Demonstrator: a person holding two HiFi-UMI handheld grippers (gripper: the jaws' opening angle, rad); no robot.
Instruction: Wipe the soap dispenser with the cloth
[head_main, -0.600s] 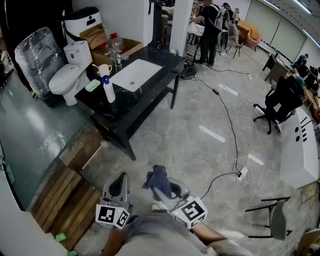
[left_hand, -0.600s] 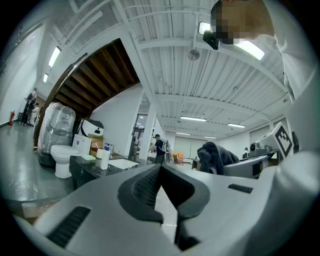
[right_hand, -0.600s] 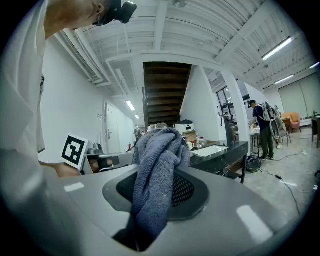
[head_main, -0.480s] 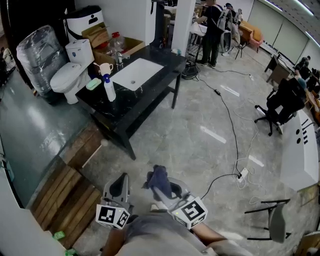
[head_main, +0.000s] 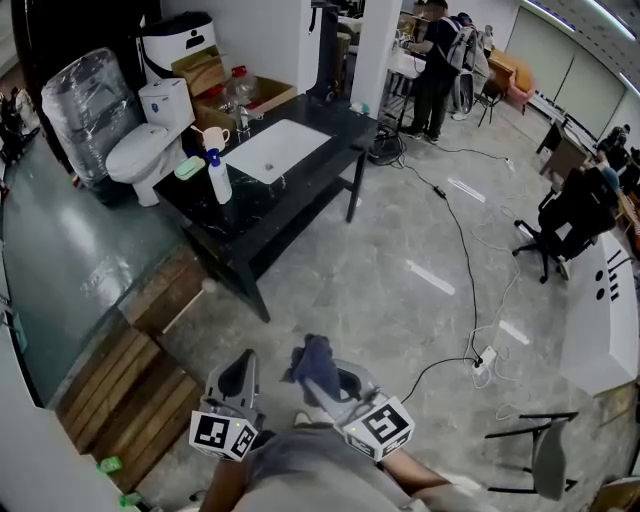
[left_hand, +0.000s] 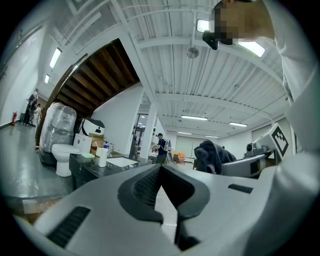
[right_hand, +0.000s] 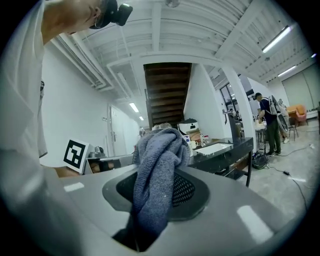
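Observation:
The soap dispenser (head_main: 217, 178), a white bottle with a blue pump, stands near the left end of the black sink table (head_main: 300, 205), far ahead of both grippers. It shows small in the left gripper view (left_hand: 102, 155). My right gripper (head_main: 322, 372) is held low near my body, shut on a crumpled blue-grey cloth (head_main: 314, 358) that bulges out above its jaws (right_hand: 159, 172). My left gripper (head_main: 238, 376) sits beside it, shut, with nothing between its fingers (left_hand: 160, 167). The cloth (left_hand: 212, 156) also appears at the right of the left gripper view.
On the table are a white basin (head_main: 275, 149), a mug (head_main: 212, 137) and a green soap dish (head_main: 186, 168). A toilet (head_main: 140, 150) stands at its left. Wooden planks (head_main: 130, 385) lie on the floor at left. A cable and power strip (head_main: 485, 355) run at right, near a chair (head_main: 545, 455).
The head view has shifted a little, so the table and room sit slightly differently in the picture. Both grippers keep the same pose, and the cloth stays in the right one.

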